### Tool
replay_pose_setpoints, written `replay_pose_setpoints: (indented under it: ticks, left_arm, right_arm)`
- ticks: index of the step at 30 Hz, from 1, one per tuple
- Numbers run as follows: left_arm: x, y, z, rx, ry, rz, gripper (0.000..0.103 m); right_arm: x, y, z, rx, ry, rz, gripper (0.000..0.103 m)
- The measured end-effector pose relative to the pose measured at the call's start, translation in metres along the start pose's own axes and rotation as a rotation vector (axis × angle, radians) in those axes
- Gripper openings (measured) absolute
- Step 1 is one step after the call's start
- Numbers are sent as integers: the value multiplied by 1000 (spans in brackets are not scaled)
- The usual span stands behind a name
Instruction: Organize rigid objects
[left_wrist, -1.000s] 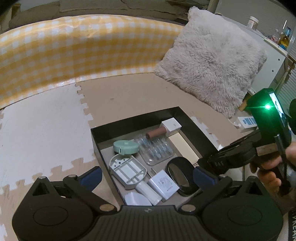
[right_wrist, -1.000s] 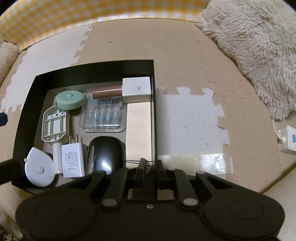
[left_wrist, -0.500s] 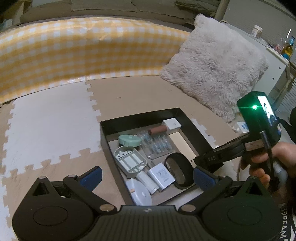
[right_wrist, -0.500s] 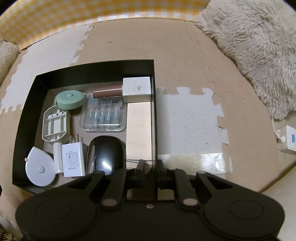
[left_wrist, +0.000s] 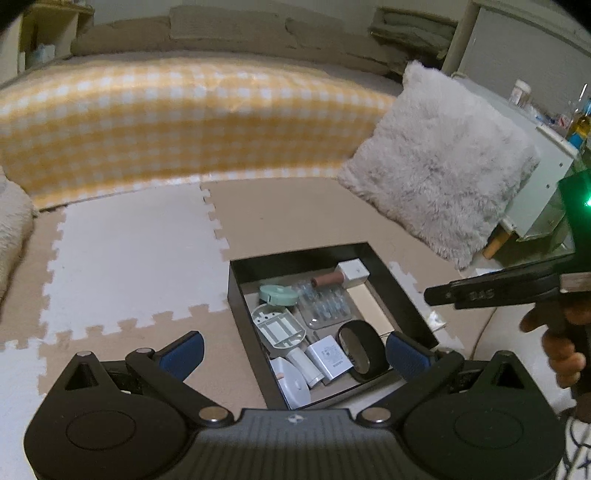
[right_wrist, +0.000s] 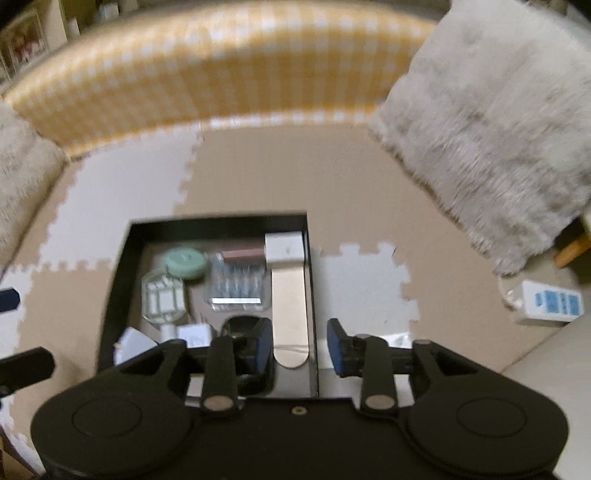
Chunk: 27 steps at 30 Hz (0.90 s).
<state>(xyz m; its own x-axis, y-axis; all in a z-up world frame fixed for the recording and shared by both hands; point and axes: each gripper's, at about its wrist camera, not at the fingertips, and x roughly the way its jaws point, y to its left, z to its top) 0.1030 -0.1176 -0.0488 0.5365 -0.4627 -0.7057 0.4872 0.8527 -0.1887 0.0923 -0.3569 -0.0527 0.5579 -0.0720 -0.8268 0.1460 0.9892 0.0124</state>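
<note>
Both my grippers have lifted away from the black tray (right_wrist: 122, 266). My right gripper (right_wrist: 299, 347) is opening, nothing between its pads; my left gripper (left_wrist: 295, 350) stands wide and empty. A gold strip (right_wrist: 290, 306) lies along the tray's right wall beside the black mouse (left_wrist: 360, 347).

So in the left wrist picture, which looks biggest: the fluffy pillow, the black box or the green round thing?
Largest to smallest, as they look:
1. Fluffy pillow
2. Black box, though it sits nearer the camera, so true sizes may be closer
3. Green round thing, clearly smallest
</note>
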Motion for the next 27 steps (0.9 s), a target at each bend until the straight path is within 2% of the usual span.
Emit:
replay_pose_setpoints:
  ticks: [5,11,16,18,23,27]
  left_arm:
    - [-30,-1,0,-22,-58,-9,103]
    - [-59,-5,-6,-20,-112,76,103]
    - [-76,-3,-18,-20,-136,116,103]
    - [-81,-3,-23,-12,-143,140,103]
    - [-89,0,-35,-13,-145,148,103]
    - [-97,-5,-45,26,-161,190,103]
  right_arm:
    - [-46,7,-8,-20,-78,24,46]
    - [-87,17,-24,-38,-162,51,55]
    - [-106,21,-46,1,-208,45,66]
    - [-112,23,-55,4,-223,36,69]
    - [-124,30,-75,10,-256,39,74]
    - [-130,39,-91,-3,-292,32,91]
